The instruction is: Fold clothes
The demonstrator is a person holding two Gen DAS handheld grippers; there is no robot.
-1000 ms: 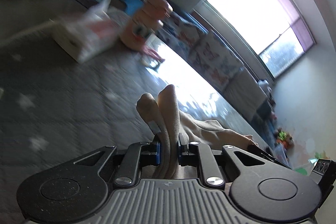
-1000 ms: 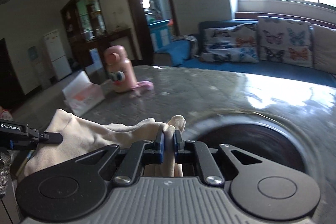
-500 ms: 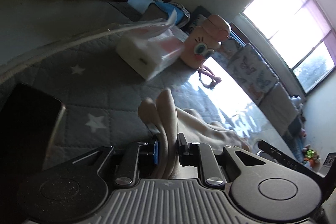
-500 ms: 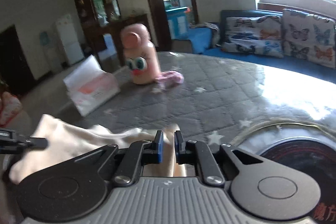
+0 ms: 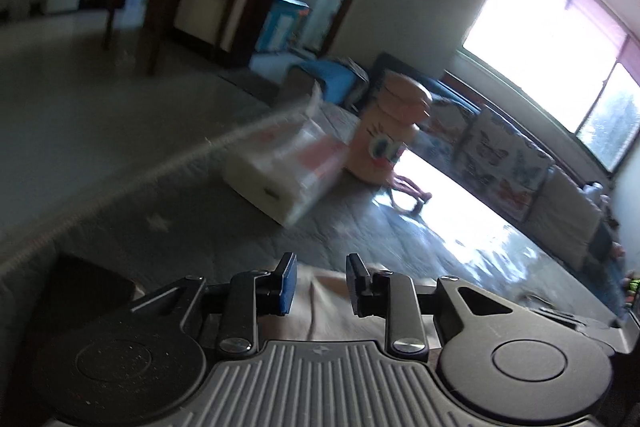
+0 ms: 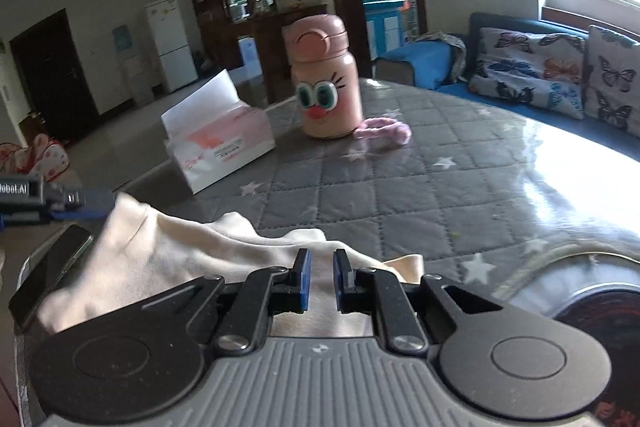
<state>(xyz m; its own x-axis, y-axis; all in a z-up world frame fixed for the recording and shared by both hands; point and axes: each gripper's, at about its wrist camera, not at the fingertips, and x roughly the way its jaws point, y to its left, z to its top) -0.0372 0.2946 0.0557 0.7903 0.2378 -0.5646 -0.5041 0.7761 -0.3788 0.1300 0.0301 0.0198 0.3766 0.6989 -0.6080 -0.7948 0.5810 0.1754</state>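
Note:
A cream garment [image 6: 172, 255] lies bunched on the grey quilted table cover [image 6: 380, 195], close in front of both grippers. My right gripper [image 6: 319, 279] is open, its jaws a little apart just above the cloth. My left gripper [image 5: 319, 281] is open too, with the cream garment [image 5: 332, 303] lying below and between its fingers. The left gripper's fingertips [image 6: 86, 203] show in the right wrist view at the far left, at the cloth's left end. The left wrist view is blurred by motion.
A white tissue box [image 6: 220, 143], a pink cartoon bottle [image 6: 326, 87] and a pink band [image 6: 384, 131] stand further back on the table. A dark phone [image 6: 52, 271] lies at the left table edge beside the cloth. A dark round inset [image 6: 600, 307] is at the right. A blue sofa with butterfly cushions [image 6: 540, 75] is behind.
Both grippers have opened and let go of the cream garment, which now lies on the table. Both have pulled back slightly, and the left view has swung towards the room.

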